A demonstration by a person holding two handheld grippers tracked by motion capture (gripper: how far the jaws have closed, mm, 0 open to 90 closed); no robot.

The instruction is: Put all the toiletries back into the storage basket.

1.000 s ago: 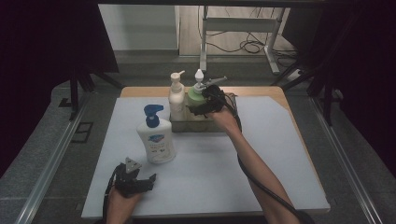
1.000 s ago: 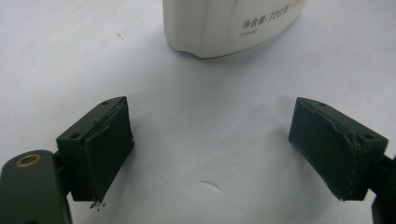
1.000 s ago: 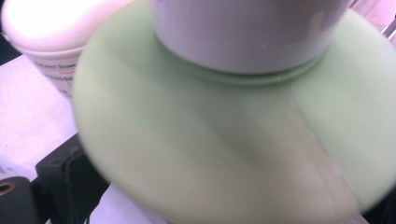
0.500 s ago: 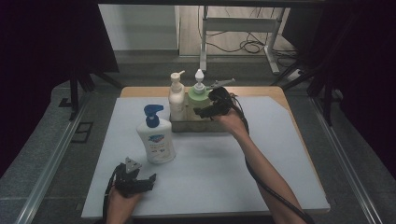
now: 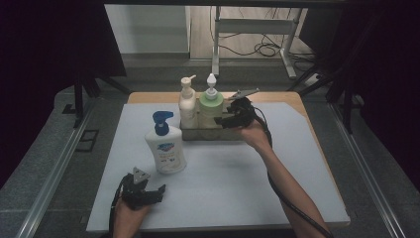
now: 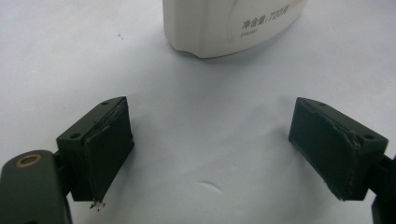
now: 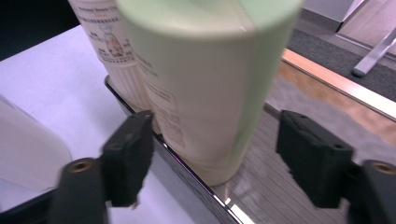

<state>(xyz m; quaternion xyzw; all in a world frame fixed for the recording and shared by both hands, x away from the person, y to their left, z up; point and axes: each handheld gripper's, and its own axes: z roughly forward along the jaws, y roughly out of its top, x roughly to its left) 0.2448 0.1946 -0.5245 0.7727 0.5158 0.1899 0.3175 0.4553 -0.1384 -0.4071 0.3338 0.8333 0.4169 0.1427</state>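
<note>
A metal tray (image 5: pixel 208 135) at the back of the white mat holds a cream pump bottle (image 5: pixel 187 101) and a green pump bottle (image 5: pixel 211 109). My right gripper (image 5: pixel 224 122) reaches in from the tray's right side. In the right gripper view, the green bottle (image 7: pixel 205 84) stands low between the jaws of the right gripper (image 7: pixel 219 163). These jaws have just been closing, and a gap shows at the right pad (image 7: pixel 308 161). A white bottle with a blue pump (image 5: pixel 166 148) stands on the mat. My left gripper (image 5: pixel 157 191) lies open near the front edge, just short of that bottle's base (image 6: pixel 224 23).
The cream bottle (image 7: pixel 116 51) stands tight against the green one, inside the tray's shiny rim (image 7: pixel 187 179). The tray floor (image 7: pixel 275 168) to the right of the green bottle is bare. A wooden table edge (image 5: pixel 292 99) runs behind the mat. Dark frames and cables stand beyond.
My right hand has shifted to the right and a little nearer, from over the green bottle to its right side. The left hand and the bottles have stayed put.
</note>
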